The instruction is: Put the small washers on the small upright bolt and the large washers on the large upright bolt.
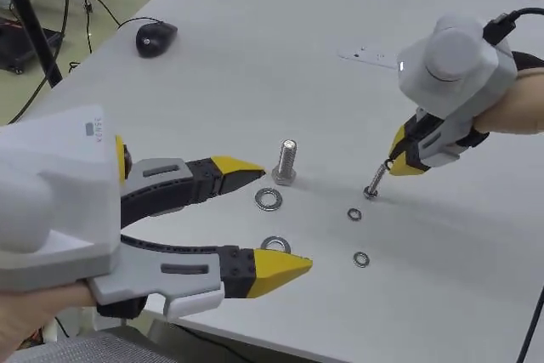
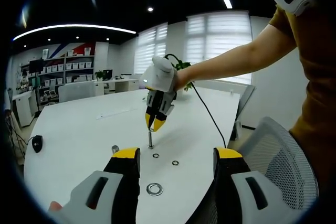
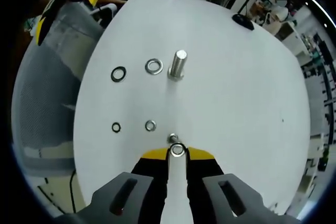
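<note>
The small bolt (image 1: 374, 183) stands on its head on the white table (image 1: 255, 57), threaded shank up and long axis vertical, though in the head view it appears to lean toward the right gripper (image 1: 393, 166). That gripper comes down from above, its yellow tips pinched together on a held small washer (image 3: 177, 150). In the right gripper view the washer lies flat, just over the top of the bolt's shank. I cannot tell whether the washer touches the bolt.

Two loose small washers (image 1: 354, 214) (image 1: 360, 258) lie flat on the table near the small bolt, on the person's side.

The large bolt (image 1: 287, 161) stands upright to the left of the small bolt, also head down and shank up. One large washer (image 1: 269, 200) lies flat just beside its base. A second large washer (image 1: 274, 245) lies nearer the person, partly hidden behind the lower jaw of the left gripper (image 1: 287, 216).

The left gripper is spread wide and grasps nothing, its jaws pointing across the table toward the bolts.

A black computer mouse (image 1: 155, 37) sits well apart at the far left of the table.
</note>
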Motion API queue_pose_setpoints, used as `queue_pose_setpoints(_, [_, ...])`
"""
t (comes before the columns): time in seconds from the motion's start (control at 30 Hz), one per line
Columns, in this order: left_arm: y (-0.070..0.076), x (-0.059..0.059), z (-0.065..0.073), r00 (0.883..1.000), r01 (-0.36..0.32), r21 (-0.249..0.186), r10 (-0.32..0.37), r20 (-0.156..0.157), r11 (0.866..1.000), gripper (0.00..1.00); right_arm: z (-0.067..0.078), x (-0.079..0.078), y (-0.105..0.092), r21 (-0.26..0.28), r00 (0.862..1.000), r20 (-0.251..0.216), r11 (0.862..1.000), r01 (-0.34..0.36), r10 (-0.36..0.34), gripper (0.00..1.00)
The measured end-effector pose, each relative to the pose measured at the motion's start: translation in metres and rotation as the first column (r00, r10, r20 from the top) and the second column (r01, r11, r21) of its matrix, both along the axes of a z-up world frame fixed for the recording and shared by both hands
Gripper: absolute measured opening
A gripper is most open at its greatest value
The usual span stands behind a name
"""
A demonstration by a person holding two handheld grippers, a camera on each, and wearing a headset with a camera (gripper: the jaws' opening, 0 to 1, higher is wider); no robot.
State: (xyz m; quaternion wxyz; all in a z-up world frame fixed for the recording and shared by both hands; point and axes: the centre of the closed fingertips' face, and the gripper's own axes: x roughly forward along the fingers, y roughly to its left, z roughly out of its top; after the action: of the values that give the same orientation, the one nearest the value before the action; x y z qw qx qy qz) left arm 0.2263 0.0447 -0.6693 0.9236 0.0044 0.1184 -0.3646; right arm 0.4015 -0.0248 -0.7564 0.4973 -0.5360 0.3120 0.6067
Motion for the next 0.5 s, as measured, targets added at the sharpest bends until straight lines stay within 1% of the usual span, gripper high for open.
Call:
queue_pose_setpoints(0.2, [0.001, 0.001, 0.001, 1.000, -0.004, -0.006, 0.004, 0.004, 1.000, 0.55, -0.004, 0.000, 0.003, -0.007, 1.000, -0.007, 1.000, -0.008, 0.008, 0.12])
queue_pose_setpoints(0.4, [0.001, 0.003, 0.002, 1.000, -0.007, -0.009, 0.007, 0.010, 1.000, 0.55, -0.009, 0.002, 0.005, -0.011, 1.000, -0.005, 1.000, -0.021, 0.021, 0.12])
queue_pose_setpoints(0.5, [0.001, 0.004, 0.003, 1.000, -0.006, -0.008, 0.006, 0.010, 1.000, 0.55, -0.013, 0.002, 0.005, -0.019, 1.000, -0.014, 1.000, -0.021, 0.021, 0.12])
